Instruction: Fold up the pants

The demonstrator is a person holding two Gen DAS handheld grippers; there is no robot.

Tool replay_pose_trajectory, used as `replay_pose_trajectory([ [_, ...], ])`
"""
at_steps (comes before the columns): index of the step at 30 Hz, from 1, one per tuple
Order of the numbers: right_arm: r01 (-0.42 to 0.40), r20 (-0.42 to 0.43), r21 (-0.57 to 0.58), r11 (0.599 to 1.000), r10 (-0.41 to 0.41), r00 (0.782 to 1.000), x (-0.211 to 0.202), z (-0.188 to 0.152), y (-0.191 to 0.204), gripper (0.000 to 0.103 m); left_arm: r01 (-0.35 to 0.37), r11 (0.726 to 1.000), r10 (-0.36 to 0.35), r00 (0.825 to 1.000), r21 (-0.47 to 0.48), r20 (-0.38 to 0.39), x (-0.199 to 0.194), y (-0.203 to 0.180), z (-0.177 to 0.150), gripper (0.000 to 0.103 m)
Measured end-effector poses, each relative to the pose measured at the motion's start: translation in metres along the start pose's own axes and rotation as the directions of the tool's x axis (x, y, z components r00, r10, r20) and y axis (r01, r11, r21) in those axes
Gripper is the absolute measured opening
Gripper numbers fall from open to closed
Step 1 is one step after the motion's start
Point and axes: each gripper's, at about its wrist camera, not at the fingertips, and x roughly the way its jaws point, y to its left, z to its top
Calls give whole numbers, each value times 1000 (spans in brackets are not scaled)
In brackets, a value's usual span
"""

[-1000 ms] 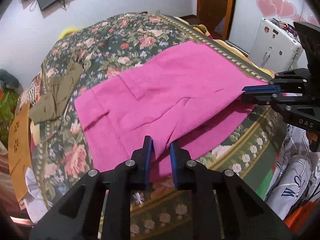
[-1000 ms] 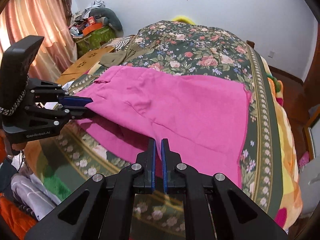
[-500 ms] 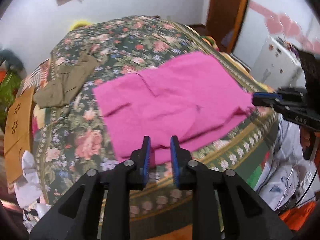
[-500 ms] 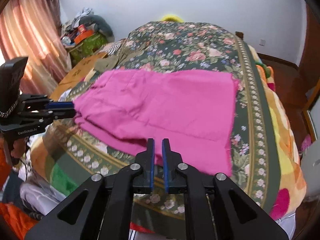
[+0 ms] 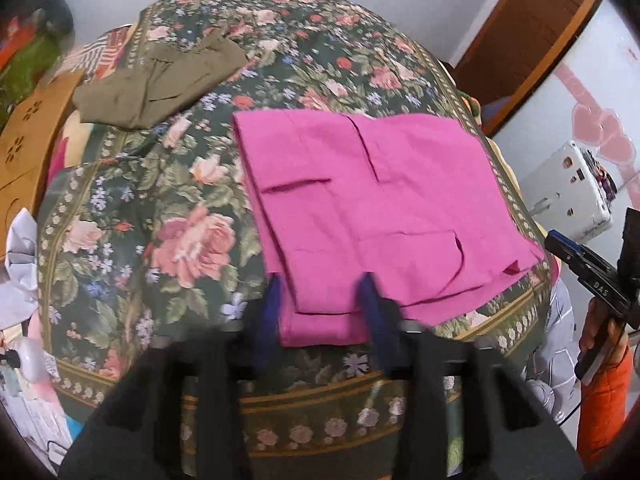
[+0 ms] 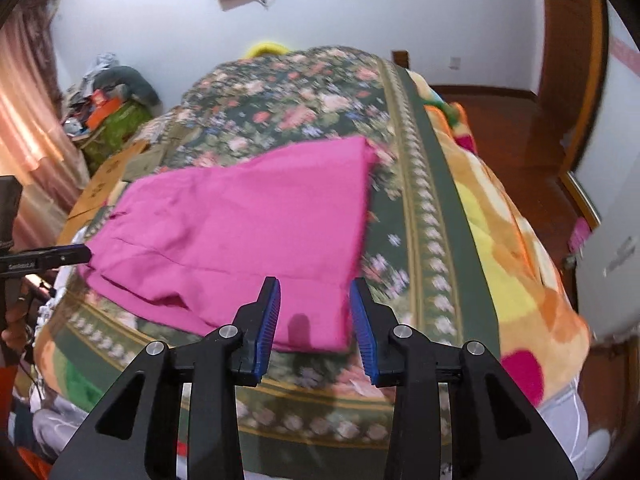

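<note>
Pink pants [image 5: 372, 208] lie folded flat on the floral bedspread [image 5: 160, 200], near the bed's front edge. They also show in the right wrist view [image 6: 240, 232]. My left gripper [image 5: 320, 312] is open, its blue pads on either side of the pants' near left corner, holding nothing. My right gripper [image 6: 314, 316] is open, its pads on either side of the near right corner, and empty. The right gripper also shows at the right edge of the left wrist view [image 5: 580, 264]. The left gripper shows at the left edge of the right wrist view [image 6: 60, 258].
Olive-brown pants [image 5: 160, 84] lie at the back left of the bed. A cardboard box [image 5: 24, 152] stands left of the bed. A white appliance [image 5: 572, 196] stands to the right. An orange and yellow blanket [image 6: 500, 220] hangs over the bed's right side.
Both grippers held the pink cloth shut, laid the fold down onto the bed, then opened and let go. The pants now lie folded flat.
</note>
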Motion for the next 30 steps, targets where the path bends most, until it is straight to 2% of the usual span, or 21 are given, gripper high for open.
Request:
replay_pose_trajectory([
  [2,2,-16,14,1000,-2,1000,3,-5,-5,32,-32,999,32,999,15,16,2,-5,0,25],
  [3,3,-24,19,1000,-2,1000,5,-8,-7,33,-54,998,53,998,23,23,2,-7,0,15],
  [4,0,-33,28,1000,1,999,9,-11,-9,32,-63,998,62,998,26,25,1,-7,0,12],
  [6,-5,-38,39,999,7,999,14,-15,-11,32,-65,998,64,997,24,42,-4,-7,1,11],
  [10,-24,-58,37,999,26,998,26,-21,-8,32,-93,994,88,992,59,89,-21,-10,4,10],
  [11,-23,-52,34,999,25,998,27,-21,-7,30,-92,994,86,992,65,95,-24,-11,4,10],
  [12,-22,-38,30,999,23,999,26,-21,-7,23,-91,993,84,991,71,100,-28,-13,4,10],
  [13,-21,-27,22,1000,21,999,24,-20,-6,6,-96,993,87,991,76,105,-30,-14,4,10],
  [14,-13,-23,19,1000,13,1000,23,-19,-5,4,-97,992,88,990,82,110,-33,-15,3,10],
  [21,26,58,-19,999,-25,998,1,-10,-7,3,-108,990,99,990,86,99,-33,-14,-3,10],
  [26,88,-6,-23,996,-89,996,14,-15,-15,3,-109,993,107,994,53,25,-7,0,-16,10],
  [28,84,-17,-11,996,-84,996,13,-14,-15,3,-90,995,89,996,37,32,-7,4,-18,12],
  [30,58,-14,3,998,-57,998,6,-10,-13,3,-102,994,101,994,43,42,-12,4,-15,16],
])
